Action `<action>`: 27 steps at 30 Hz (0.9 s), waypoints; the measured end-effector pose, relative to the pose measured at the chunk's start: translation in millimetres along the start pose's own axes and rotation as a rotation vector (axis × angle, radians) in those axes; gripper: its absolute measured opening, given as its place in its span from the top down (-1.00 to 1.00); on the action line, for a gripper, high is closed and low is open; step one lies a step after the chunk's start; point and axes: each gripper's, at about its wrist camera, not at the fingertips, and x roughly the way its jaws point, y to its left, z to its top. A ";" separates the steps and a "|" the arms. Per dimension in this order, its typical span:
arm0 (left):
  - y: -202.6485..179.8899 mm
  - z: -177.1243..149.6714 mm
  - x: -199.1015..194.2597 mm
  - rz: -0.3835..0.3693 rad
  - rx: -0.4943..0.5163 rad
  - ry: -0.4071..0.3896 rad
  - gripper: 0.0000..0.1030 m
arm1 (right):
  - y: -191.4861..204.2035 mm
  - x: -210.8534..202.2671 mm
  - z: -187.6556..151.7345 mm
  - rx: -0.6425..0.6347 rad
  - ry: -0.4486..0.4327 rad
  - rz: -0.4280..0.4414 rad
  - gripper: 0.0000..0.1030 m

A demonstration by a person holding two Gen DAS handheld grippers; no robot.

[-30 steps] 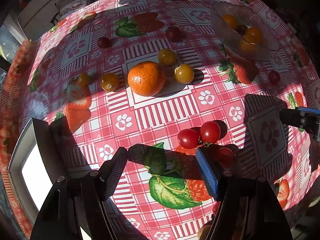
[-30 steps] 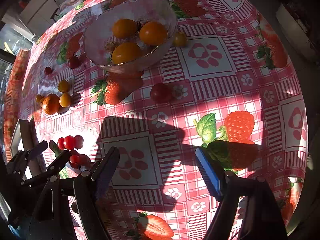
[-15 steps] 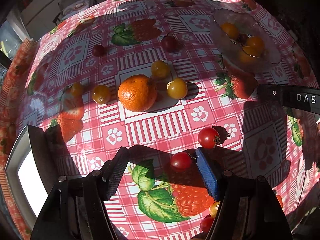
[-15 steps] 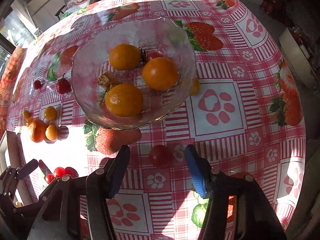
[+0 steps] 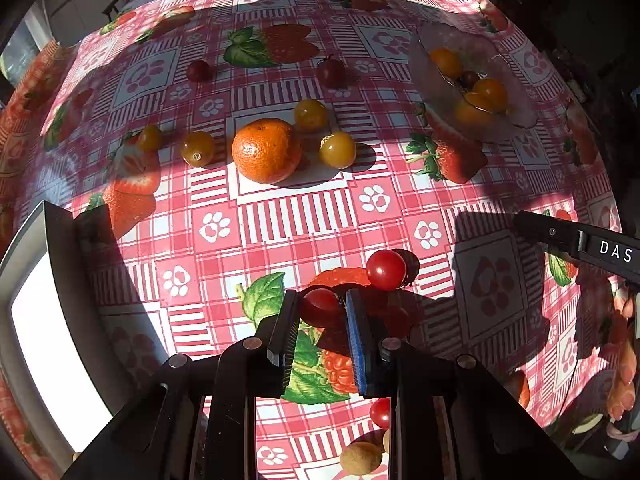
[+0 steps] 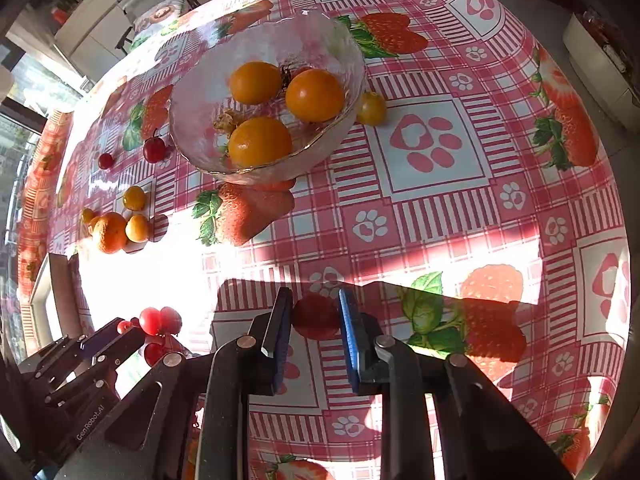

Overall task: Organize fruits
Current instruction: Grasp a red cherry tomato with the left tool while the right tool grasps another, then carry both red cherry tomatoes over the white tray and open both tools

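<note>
My left gripper [image 5: 320, 310] is shut on a red cherry tomato [image 5: 319, 306] low over the tablecloth; a second red tomato [image 5: 385, 269] lies just right of it. My right gripper [image 6: 314, 316] is shut on a dark red tomato [image 6: 316, 317] in the shadow. A glass bowl [image 6: 200, 92] ahead of it holds three orange tomatoes [image 6: 314, 95] and shows far right in the left wrist view [image 5: 516, 114]. An orange [image 5: 267, 150] and several yellow tomatoes [image 5: 337, 149] lie mid-table.
Two dark red fruits [image 5: 330, 72] lie at the far side. One yellow tomato [image 6: 371, 108] sits behind the bowl. A metal tray [image 5: 44, 320] is at the left edge. The left gripper shows at lower left of the right wrist view [image 6: 116, 340].
Both grippers have closed: the left on a red cherry tomato, the right on the dark red tomato that lay between its open fingers. Both moved slightly forward.
</note>
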 end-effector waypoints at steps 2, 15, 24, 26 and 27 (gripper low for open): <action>4.5 -3.9 -5.3 -0.009 -0.017 -0.001 0.52 | -0.7 -2.9 -11.7 0.004 0.011 0.012 0.50; 28.4 -28.6 -45.0 -0.011 -0.042 -0.040 0.52 | 21.7 -24.6 -53.6 -0.018 0.045 0.065 0.50; 60.1 -48.4 -68.5 0.000 -0.094 -0.072 0.52 | 66.8 -30.8 -66.1 -0.075 0.058 0.090 0.50; 72.1 -54.4 -73.4 0.010 -0.114 -0.077 0.52 | 80.5 -31.7 -69.4 -0.098 0.062 0.097 0.50; 79.1 -57.8 -75.7 0.014 -0.125 -0.080 0.52 | 87.9 -31.6 -70.8 -0.109 0.064 0.100 0.50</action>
